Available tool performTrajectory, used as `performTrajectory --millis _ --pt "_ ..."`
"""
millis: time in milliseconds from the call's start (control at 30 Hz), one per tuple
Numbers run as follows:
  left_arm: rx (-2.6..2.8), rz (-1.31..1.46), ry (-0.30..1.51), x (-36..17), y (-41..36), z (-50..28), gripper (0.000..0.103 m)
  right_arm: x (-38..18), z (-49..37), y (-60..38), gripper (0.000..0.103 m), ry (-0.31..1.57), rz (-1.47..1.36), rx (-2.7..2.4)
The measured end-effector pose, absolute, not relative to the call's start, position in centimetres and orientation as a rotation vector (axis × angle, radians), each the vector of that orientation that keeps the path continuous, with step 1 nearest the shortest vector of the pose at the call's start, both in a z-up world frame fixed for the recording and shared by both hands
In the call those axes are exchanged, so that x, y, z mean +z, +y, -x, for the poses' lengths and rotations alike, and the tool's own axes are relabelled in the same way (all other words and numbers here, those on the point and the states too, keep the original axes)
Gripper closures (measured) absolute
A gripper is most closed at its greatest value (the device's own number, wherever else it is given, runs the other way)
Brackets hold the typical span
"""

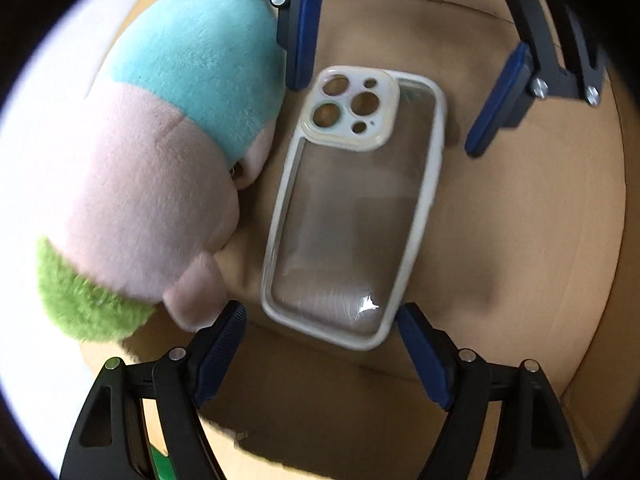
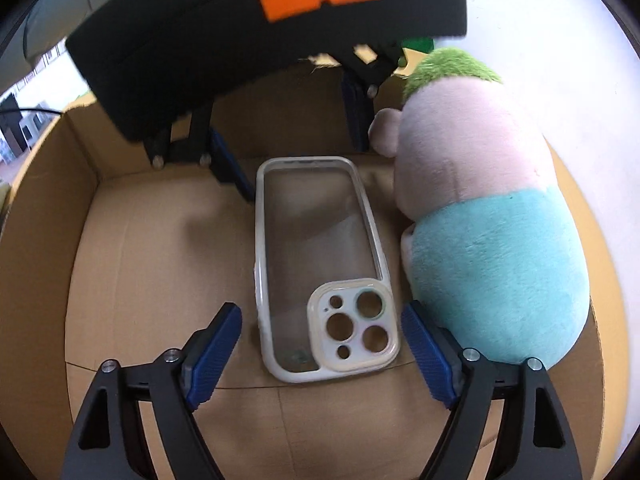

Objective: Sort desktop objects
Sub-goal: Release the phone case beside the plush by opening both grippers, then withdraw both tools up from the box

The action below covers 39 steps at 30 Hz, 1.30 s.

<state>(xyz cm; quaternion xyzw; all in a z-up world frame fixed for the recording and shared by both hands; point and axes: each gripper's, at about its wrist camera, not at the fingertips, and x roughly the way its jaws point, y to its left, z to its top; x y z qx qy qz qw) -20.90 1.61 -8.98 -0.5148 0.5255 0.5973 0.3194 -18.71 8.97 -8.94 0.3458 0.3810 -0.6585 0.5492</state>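
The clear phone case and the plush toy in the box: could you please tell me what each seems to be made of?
Clear phone case with whitish rim: likely glossy plastic; the brown cardboard box shows through and it glints. Pink, teal and green plush toy: soft fuzzy fabric, seamed, probably stuffed.

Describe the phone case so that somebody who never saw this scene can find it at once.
Look into the brown cardboard box. On its floor, beside the plush toy with green hair and a turquoise bottom, lies the phone case, flat, between two open tongs. It is the only hard, see-through thing there: a clear back, a pale rim and a raised camera block with round holes.
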Motion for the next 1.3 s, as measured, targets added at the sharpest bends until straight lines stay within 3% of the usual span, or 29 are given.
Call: performTrajectory --millis 133,267,300,467,600,733,933,1067,1300 --pt "1.633 1.333 1.364 -6.8 0.2 20.2 0.024 -7.7 18.0 9.4 0.019 0.903 -0.809 -1.583" --pt "1.804 1.246 1.294 -2.5 -1.3 18.5 0.024 -3.9 17.6 11.2 0.017 0.756 -0.803 -1.666" --pt "1.863 1.203 1.27 -1.1 -1.7 17.5 0.024 -2.5 17.0 11.9 0.012 0.7 -0.809 -1.689" --pt "2.112 0.96 1.077 6.3 -1.8 9.7 0.023 2.8 11.8 14.6 0.0 0.645 -0.773 -1.89" --pt "2.278 0.887 0.906 9.8 -1.4 4.5 0.022 7.2 8.0 17.8 0.0 0.487 -0.829 -2.113" --pt "2.461 0.844 0.747 11.8 -0.9 -2.0 0.022 7.3 5.1 21.9 0.0 0.343 -0.921 -2.338" --pt "2.664 0.922 0.43 10.6 1.4 -7.4 0.021 5.6 -1.1 25.9 0.0 0.064 -0.961 -2.53" --pt "2.654 0.935 0.226 6.5 3.9 -7.5 0.021 4.1 -3.1 26.8 0.0 0.054 -0.966 -2.614" --pt "2.737 1.003 0.188 4.0 4.7 -4.5 0.021 0.0 0.1 28.6 0.0 0.022 -1.064 -2.711"
